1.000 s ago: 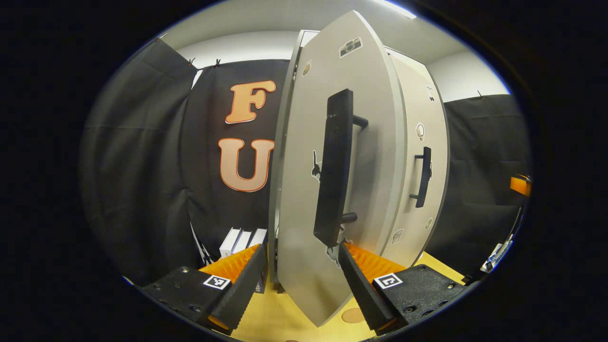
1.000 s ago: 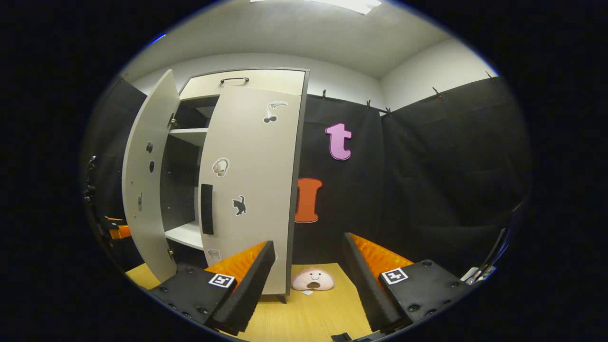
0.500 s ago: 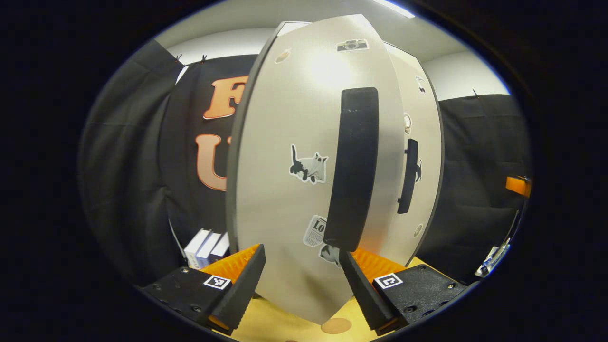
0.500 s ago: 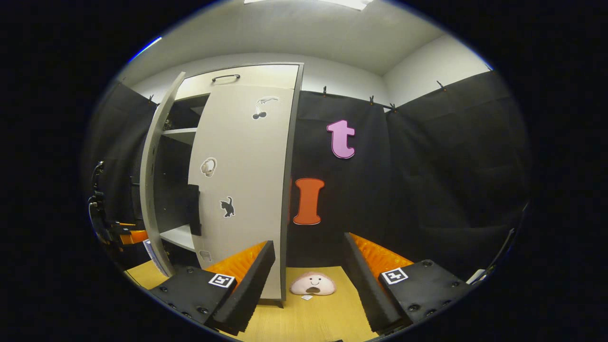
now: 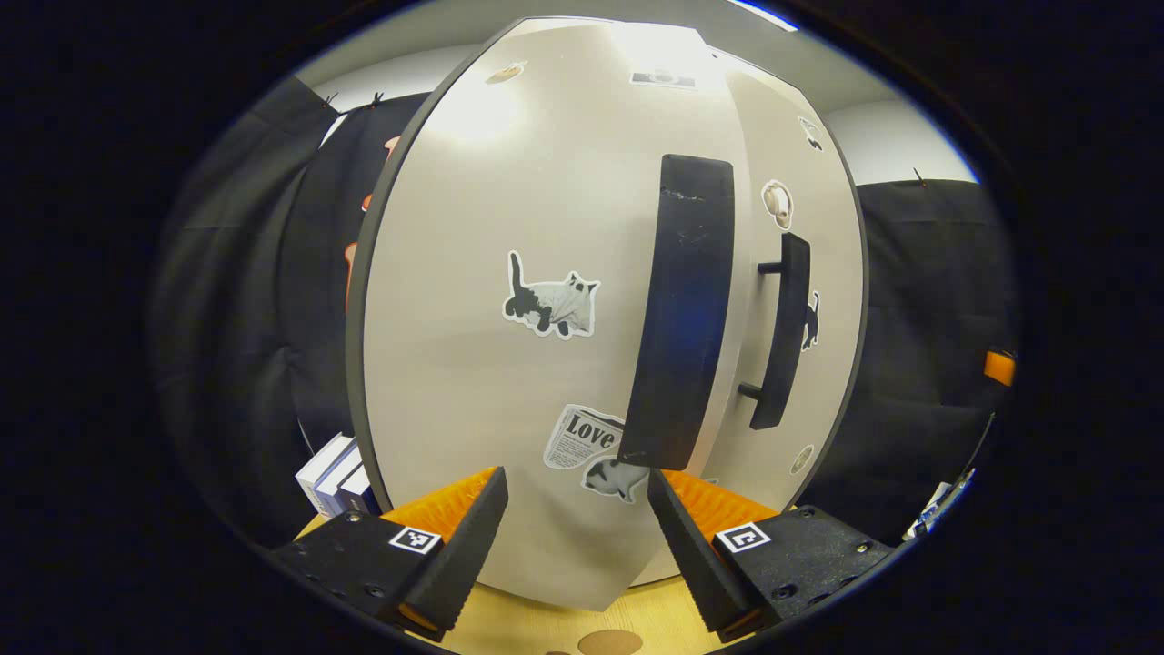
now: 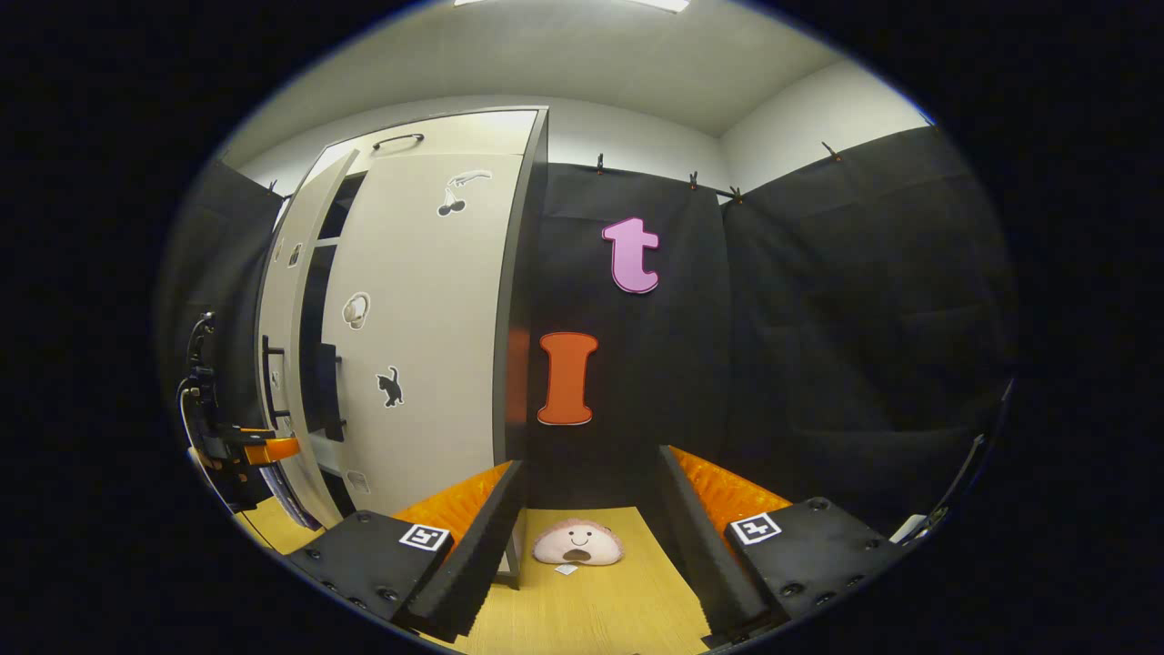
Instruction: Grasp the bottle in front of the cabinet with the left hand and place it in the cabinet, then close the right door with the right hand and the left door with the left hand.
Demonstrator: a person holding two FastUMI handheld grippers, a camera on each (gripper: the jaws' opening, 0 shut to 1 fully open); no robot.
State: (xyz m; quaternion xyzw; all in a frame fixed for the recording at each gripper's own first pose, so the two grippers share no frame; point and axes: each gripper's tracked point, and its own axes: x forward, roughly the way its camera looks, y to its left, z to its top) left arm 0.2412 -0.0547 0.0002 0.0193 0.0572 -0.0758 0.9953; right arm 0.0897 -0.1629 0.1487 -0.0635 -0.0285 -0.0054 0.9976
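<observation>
The left gripper (image 5: 575,537) is held with its fingers spread, empty, low centre of the left gripper view, just before the pale grey left cabinet door (image 5: 509,364), apparently so the panel can be pushed home. The door's black bar handle (image 5: 680,309) stands right of centre. In the right gripper view, a narrow dark gap (image 6: 318,300) is left beside the right door (image 6: 427,346), which appears shut. The right gripper (image 6: 591,546) is also spread, over bare wooden table (image 6: 600,609). The bottle is judged inside the cabinet, hidden.
</observation>
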